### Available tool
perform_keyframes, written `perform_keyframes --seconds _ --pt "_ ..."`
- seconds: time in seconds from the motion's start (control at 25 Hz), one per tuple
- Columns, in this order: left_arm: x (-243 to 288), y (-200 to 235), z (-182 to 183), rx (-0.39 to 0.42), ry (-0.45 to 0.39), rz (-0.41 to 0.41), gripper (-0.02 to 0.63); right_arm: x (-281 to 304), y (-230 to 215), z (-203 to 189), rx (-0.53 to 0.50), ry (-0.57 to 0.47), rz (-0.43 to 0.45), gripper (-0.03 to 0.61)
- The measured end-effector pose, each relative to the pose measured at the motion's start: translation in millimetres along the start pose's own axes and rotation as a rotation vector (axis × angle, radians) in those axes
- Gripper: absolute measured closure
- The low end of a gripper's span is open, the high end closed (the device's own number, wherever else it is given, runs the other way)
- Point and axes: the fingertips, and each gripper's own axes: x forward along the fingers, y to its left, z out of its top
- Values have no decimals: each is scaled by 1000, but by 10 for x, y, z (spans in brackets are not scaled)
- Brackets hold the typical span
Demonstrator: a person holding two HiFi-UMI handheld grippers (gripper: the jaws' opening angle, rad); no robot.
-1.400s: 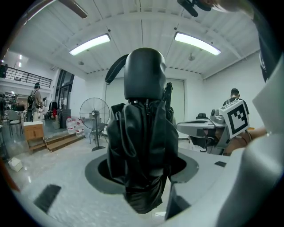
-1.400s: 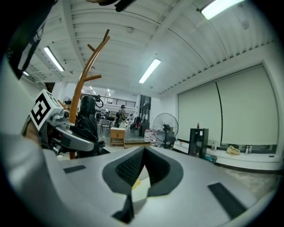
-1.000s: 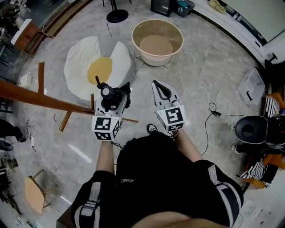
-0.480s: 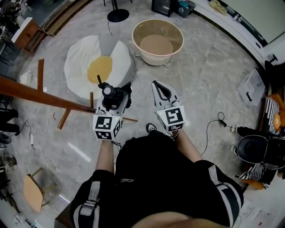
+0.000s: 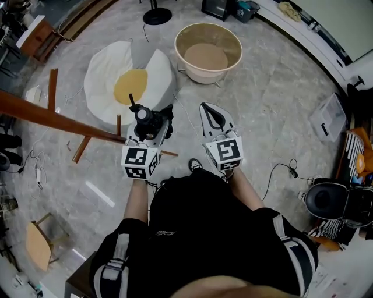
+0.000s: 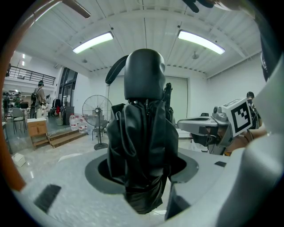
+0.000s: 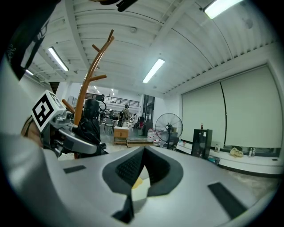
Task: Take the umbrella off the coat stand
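Observation:
The black folded umbrella (image 5: 143, 118) stands upright between the jaws of my left gripper (image 5: 156, 125), which is shut on it. In the left gripper view the umbrella (image 6: 142, 133) fills the middle, with its rounded handle on top and the left gripper (image 6: 143, 175) clamped round the folded cloth. The brown wooden coat stand (image 5: 52, 119) runs in from the left to just under that gripper. Whether the umbrella still touches the stand is hidden. My right gripper (image 5: 211, 109) is beside it, shut and empty. The right gripper view shows its own jaws (image 7: 143, 155), the stand (image 7: 91, 71) and the umbrella (image 7: 91, 122).
On the floor ahead lie a white and yellow egg-shaped cushion (image 5: 125, 87) and a beige tub (image 5: 208, 52). A fan's round base (image 5: 157, 16) stands beyond them. A cable (image 5: 280, 171) and a black round stool (image 5: 326, 201) are at the right, and a wooden stool (image 5: 38, 244) at the lower left.
Both grippers keep their pose and the umbrella stays in the left one. Only the head view has shifted a little, so the floor objects have slid slightly.

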Motion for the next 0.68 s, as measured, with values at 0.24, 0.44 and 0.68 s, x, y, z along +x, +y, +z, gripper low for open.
perform_keyframes --seconds 0.24,0.44,0.68 --pt "7 -9 -47 -8 4 17 354 2 15 -67 4 8 25 575" --pt "10 1 -59 -13 9 27 354 40 13 -67 6 7 37 574" --pt "18 30 -44 -12 2 36 354 82 18 -85 6 7 45 574"
